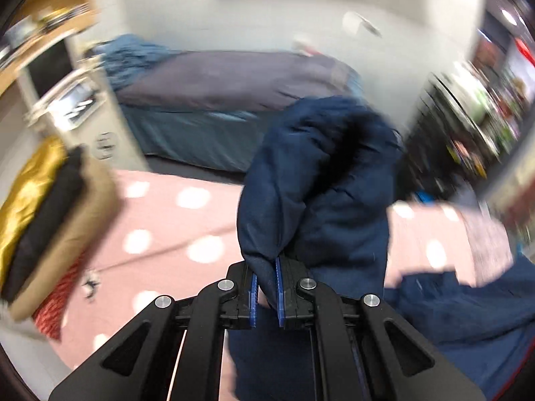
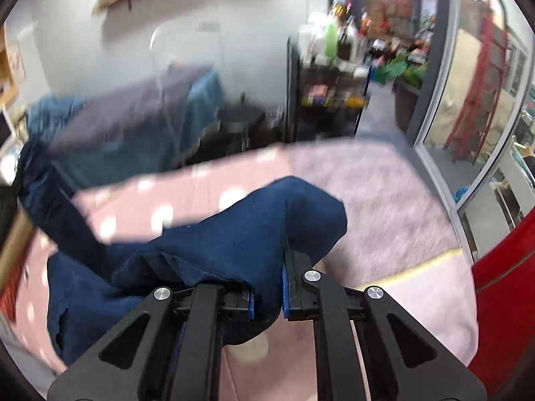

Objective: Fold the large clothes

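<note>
Left gripper pinched down on a bunched edge of the navy garment, cloth squeezed between the blue pads, jaws nearly closed with only fabric thickness between them. Garment lifted above the pink polka-dot cover, its fold humps up past the fingers and the rest trails right and down onto the cover.

Right gripper also clamped on the navy garment, narrow gap filled with cloth; fabric drapes over the left finger and hangs below the jaws. From there the garment runs left across the pink polka-dot cover toward the frame's left edge.

Stack of folded clothes sits at the left end of the cover: gold, black, tan, red-patterned at the bottom. Beyond the cover, a bed with grey blanket. Both views motion-blurred.
</note>
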The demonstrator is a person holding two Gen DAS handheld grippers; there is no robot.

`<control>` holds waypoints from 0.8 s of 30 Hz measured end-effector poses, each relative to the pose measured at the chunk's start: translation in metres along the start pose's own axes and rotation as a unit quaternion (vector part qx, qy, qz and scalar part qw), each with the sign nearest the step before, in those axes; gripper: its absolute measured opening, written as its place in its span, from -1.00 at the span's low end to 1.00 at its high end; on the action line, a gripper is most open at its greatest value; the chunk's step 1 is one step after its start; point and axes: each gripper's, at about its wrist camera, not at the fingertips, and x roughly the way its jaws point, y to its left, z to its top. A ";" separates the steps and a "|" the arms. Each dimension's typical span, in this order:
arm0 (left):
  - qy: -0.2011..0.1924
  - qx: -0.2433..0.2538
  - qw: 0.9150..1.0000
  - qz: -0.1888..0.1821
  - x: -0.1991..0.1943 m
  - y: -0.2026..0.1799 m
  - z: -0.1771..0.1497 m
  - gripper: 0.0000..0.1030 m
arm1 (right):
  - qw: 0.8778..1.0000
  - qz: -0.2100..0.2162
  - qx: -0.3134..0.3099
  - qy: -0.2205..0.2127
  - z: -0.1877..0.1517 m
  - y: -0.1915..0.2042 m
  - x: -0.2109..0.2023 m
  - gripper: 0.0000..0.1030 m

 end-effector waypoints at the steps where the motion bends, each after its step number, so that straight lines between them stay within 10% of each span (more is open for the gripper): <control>1: -0.001 -0.021 1.000 0.005 -0.004 0.018 0.004 -0.84 | 1.000 0.001 0.002 -0.015 0.009 -0.002 -0.004 -0.79; 11: -0.014 -0.158 0.985 0.068 -0.021 0.133 -0.019 -0.85 | 0.994 -0.028 -0.008 -0.103 0.079 -0.021 0.002 -0.79; 16: 0.040 -0.152 0.983 0.099 0.028 0.128 -0.050 -0.77 | 0.997 -0.062 0.034 -0.028 0.079 -0.062 0.063 -0.77; 18: 0.052 -0.143 0.983 0.104 0.048 0.118 -0.062 -0.37 | 0.995 -0.052 0.075 0.045 0.068 -0.082 0.099 -0.59; 20: 0.056 -0.123 0.984 0.114 0.063 0.105 -0.074 0.76 | 0.981 -0.085 0.127 0.118 0.045 -0.107 0.135 -0.18; 24: 0.077 -0.110 0.986 0.098 0.078 0.086 -0.094 0.82 | 0.967 -0.137 0.158 0.145 -0.007 -0.133 0.147 0.51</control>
